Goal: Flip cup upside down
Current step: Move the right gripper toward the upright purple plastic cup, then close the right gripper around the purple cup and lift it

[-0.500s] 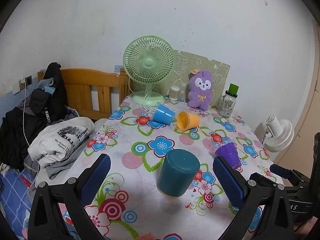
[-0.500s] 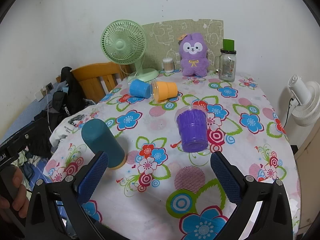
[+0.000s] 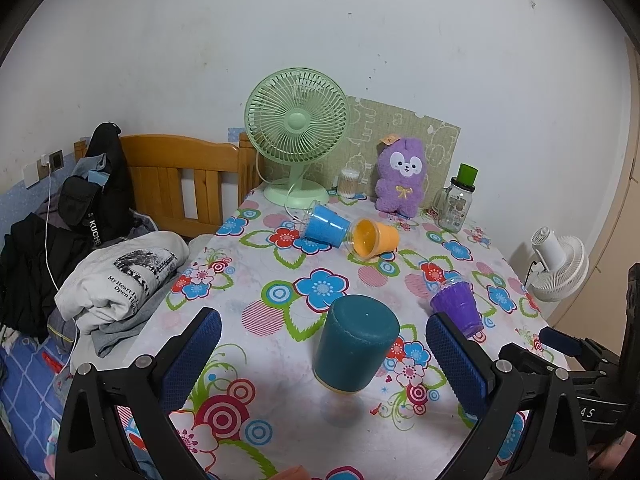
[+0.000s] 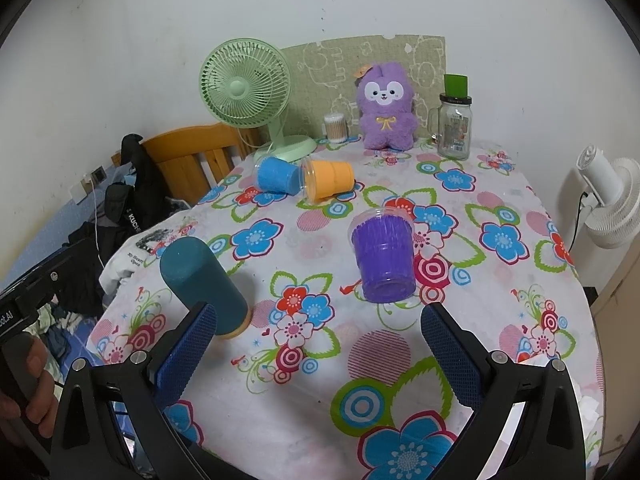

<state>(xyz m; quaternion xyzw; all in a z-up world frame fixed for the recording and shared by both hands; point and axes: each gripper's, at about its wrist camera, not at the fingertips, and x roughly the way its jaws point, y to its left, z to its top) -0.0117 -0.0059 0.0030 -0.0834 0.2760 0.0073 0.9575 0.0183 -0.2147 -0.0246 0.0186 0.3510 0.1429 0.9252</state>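
Standing mouth-down on the flowered tablecloth (image 3: 256,280) near the table's front-left part, the teal cup (image 3: 355,347) shows me its closed base on top and a yellowish rim against the cloth. My left gripper (image 3: 324,354) frames it with both blue pads spread wide, one pad (image 3: 192,354) well off to the cup's left, the other off to its right, neither touching it. From the right wrist view the same teal cup (image 4: 204,280) sits just past the left pad of my right gripper (image 4: 316,344), whose fingers are likewise parted and hold nothing. Ahead of that gripper, more toward the table's middle, a purple cup (image 4: 384,256) stands upright with its clear rim open to the top. Farther back, a blue cup (image 4: 278,176) and an orange cup (image 4: 328,180) lie on their sides, touching each other. Along the table's far edge I see a green fan (image 4: 246,88), a purple plush rabbit (image 4: 386,106), a small cotton-swab tub (image 4: 335,122) between them, and a glass jar with a green cap (image 4: 454,120) toward the far-right corner. Beyond the table's right edge stands a white fan (image 4: 608,200); off its left edge lies a pile of folded clothes (image 3: 120,276) beside a wooden bed frame (image 3: 180,176).
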